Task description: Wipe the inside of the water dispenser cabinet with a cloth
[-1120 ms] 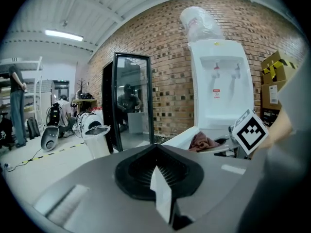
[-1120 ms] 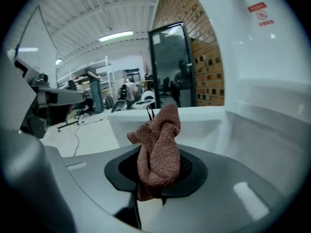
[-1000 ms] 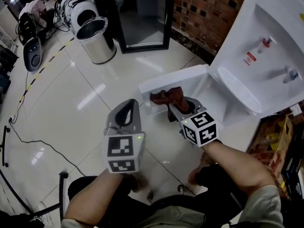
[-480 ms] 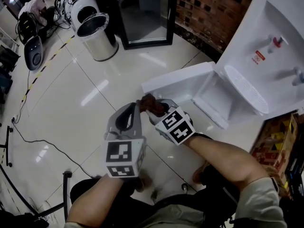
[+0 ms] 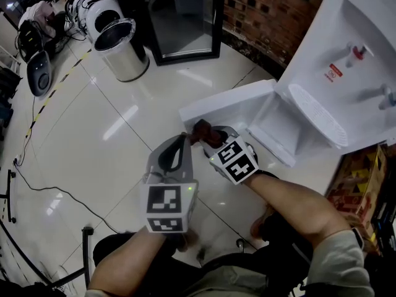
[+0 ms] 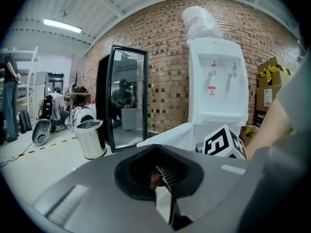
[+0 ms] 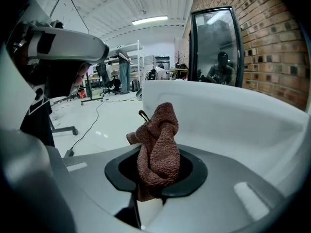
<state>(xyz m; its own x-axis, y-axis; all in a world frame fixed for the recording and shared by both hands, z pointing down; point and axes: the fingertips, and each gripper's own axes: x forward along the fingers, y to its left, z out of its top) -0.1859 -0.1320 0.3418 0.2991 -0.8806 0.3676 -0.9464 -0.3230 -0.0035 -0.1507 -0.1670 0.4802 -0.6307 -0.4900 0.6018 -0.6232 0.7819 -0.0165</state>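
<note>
Where it is pinched, the cloth (image 7: 158,144) bunches — reddish-brown.

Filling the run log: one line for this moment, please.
right gripper: shut on cloth | left gripper: shut | cabinet door: open

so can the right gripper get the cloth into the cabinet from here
Probably yes. The cabinet door is swung open and nothing stands between the cabinet opening and the right gripper, which is shut on the cloth. The left gripper is on its other side.
</note>
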